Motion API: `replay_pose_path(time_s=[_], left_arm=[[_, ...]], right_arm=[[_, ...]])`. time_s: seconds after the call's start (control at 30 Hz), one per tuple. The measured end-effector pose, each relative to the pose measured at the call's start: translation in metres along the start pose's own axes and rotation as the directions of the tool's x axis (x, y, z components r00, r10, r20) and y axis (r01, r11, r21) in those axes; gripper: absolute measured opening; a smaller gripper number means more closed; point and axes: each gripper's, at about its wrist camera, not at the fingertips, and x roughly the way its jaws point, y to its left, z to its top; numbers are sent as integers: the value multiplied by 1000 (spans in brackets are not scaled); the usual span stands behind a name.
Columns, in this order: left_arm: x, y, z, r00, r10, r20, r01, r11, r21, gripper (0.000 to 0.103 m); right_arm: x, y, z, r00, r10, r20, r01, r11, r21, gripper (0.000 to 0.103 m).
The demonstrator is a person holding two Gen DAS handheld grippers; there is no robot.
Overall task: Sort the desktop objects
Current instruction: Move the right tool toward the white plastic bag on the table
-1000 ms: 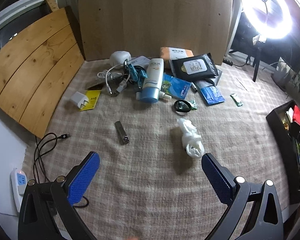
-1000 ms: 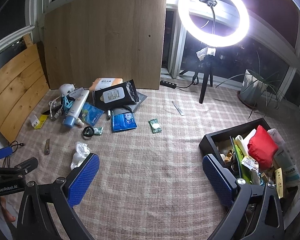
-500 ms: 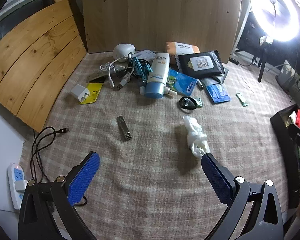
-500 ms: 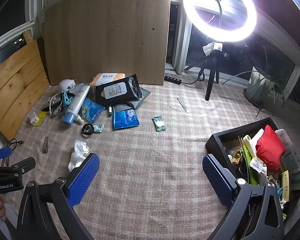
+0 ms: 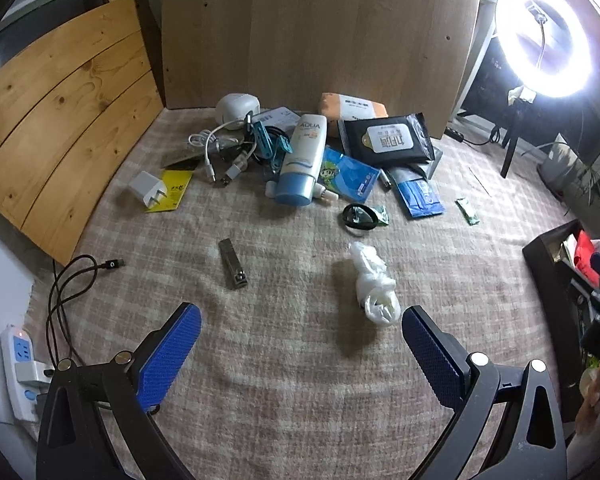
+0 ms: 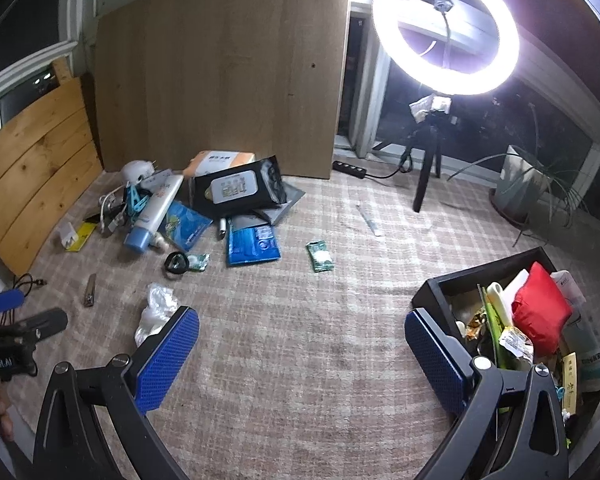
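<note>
Above the carpet | left gripper [image 5: 300, 328] wide apart, empty (crumpled bag [image 5: 372, 288] near) | right gripper [image 6: 302, 332] likewise.

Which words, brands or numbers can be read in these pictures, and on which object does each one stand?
"AQUA": on the white and blue tube.
"enRobot.AI", cut off at the picture's edge: on the left tool, seen from the right wrist view.
Black wipes pack: label characters too blurred to read.
Orange pack: print too small.
Yellow card: print too small.
Packets in the black box: print too small.
</note>
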Motion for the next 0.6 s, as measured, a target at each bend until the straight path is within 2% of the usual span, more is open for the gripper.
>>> replay_pose_path(time_s=[0.1,0.13,0.3,0.4,0.5,0.6], left_arm=[[0,2,3,1000,-19,7,19,1000,9,102],[0,3,4,985,-167,-31,170,956,239,102],[-1,16,16,988,-154,17,148,971,186,102],[0,22,22,988,-150,31,142,975,173,102],[6,23,25,987,-161,1,158,972,176,102],[10,19,23,979,-204,-27,205,958,202,102]], right_arm=[[4,1,-2,999,28,-15,-28,1000,8,102],[6,0,-2,999,40,-19,-40,999,20,102],[13,-1,1,995,95,-38,-94,995,33,102],[14,-2,6,996,85,-25,-84,996,40,102],[16,-1,12,991,133,-18,-132,990,42,102],[20,3,16,993,115,-17,-115,993,21,102]])
